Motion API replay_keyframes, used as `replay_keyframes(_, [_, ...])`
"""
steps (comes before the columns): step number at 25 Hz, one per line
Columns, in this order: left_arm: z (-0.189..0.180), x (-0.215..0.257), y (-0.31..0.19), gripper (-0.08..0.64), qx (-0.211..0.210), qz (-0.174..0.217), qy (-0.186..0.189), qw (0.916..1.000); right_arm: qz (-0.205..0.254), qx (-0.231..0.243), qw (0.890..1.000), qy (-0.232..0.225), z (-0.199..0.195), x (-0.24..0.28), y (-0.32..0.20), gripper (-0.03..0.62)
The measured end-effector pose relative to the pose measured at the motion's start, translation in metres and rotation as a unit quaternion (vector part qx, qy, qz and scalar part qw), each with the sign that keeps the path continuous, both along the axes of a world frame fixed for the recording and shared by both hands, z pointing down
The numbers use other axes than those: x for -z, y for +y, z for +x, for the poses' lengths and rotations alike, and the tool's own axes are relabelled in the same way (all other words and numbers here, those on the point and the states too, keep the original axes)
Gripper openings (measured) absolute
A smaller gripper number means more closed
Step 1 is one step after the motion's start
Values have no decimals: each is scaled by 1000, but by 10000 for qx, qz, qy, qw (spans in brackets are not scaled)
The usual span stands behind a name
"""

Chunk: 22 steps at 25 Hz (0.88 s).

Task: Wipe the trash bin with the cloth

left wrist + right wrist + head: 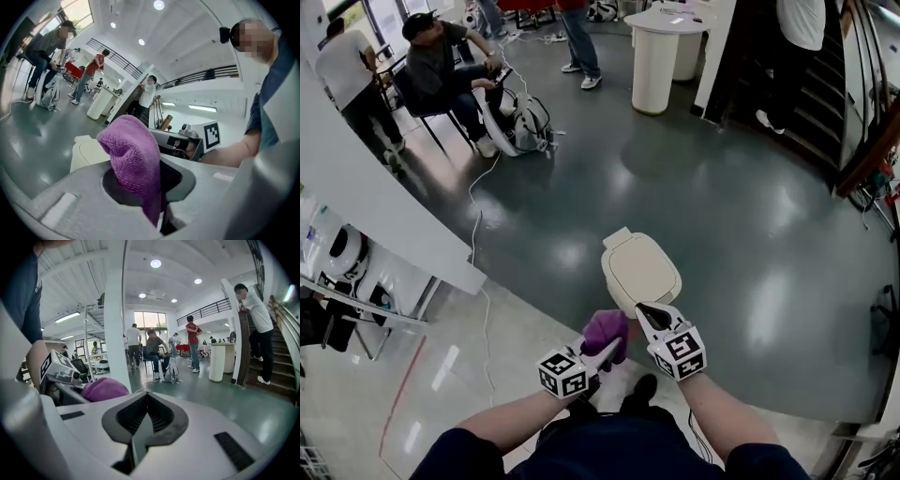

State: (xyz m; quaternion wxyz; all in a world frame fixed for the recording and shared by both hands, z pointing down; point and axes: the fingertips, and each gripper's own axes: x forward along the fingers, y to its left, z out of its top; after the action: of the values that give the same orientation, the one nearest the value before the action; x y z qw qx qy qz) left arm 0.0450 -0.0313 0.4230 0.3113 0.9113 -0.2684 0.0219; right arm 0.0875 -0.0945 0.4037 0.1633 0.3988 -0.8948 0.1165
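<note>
One cream plastic lidded trash bin stands on the glossy grey-green floor, just ahead of both claws. The left claw clamps a fuzzy purple cloth. The right claw is closed and empty.

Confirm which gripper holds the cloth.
The left gripper, jaws shut on the purple cloth; the right gripper is shut with nothing between its jaws.

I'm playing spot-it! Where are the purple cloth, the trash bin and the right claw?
purple cloth (133,154), left gripper view, middle of its bunched top.
trash bin (639,270), head view, middle of its lid.
right claw (644,310), head view, tip of its shut jaws.
</note>
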Motion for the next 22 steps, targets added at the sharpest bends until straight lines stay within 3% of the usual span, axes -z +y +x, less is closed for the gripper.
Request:
replay_keyframes(5, [-10, 51, 10, 57, -188, 368, -99, 9991, 205, 142, 9993, -271, -17, 45, 23, 11])
replay_keyframes(11, [-29, 92, 21, 57, -92, 697, -260, 9972, 495, 327, 9972, -462, -32, 89, 49, 11])
replay_keyframes(22, [-43, 141, 41, 57, 66, 1375, -376, 9898, 707, 523, 9923, -876, -43, 126, 87, 11])
